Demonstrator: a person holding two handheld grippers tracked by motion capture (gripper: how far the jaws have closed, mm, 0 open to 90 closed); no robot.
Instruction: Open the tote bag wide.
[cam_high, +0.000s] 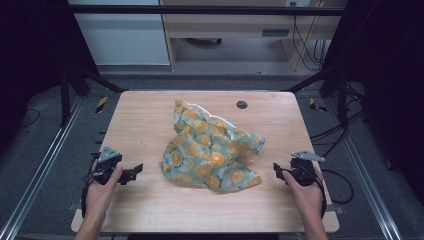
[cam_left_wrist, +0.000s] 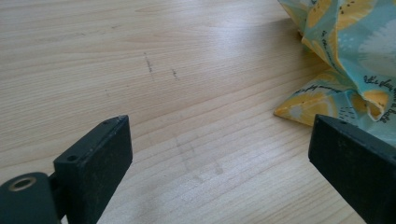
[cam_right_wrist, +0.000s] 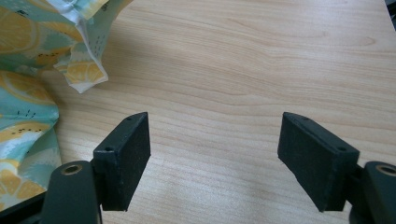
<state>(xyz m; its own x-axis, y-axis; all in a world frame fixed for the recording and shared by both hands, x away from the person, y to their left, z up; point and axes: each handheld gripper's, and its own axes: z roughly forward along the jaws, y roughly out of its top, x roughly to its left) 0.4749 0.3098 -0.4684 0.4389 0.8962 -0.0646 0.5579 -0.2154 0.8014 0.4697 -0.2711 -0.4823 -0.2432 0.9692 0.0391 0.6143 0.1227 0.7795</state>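
A crumpled teal cloth (cam_high: 212, 150) printed with yellow lemon slices lies bunched in the middle of the wooden table (cam_high: 145, 120). My left gripper (cam_high: 135, 172) rests near the table's front left, a short way left of the cloth, its jaws open with nothing between them. In the left gripper view (cam_left_wrist: 219, 163) the cloth's corner (cam_left_wrist: 345, 60) lies ahead at the right, just beyond the right jaw. My right gripper (cam_high: 277, 170) sits at the front right, open and empty; in its own view (cam_right_wrist: 215, 154) the cloth (cam_right_wrist: 28, 93) lies at the left, apart from the jaws.
A dark round hole (cam_high: 242, 104) sits in the tabletop behind the cloth. Black frame bars and cables surround the table. Bare wood (cam_high: 200, 210) runs along the front edge between the two hands.
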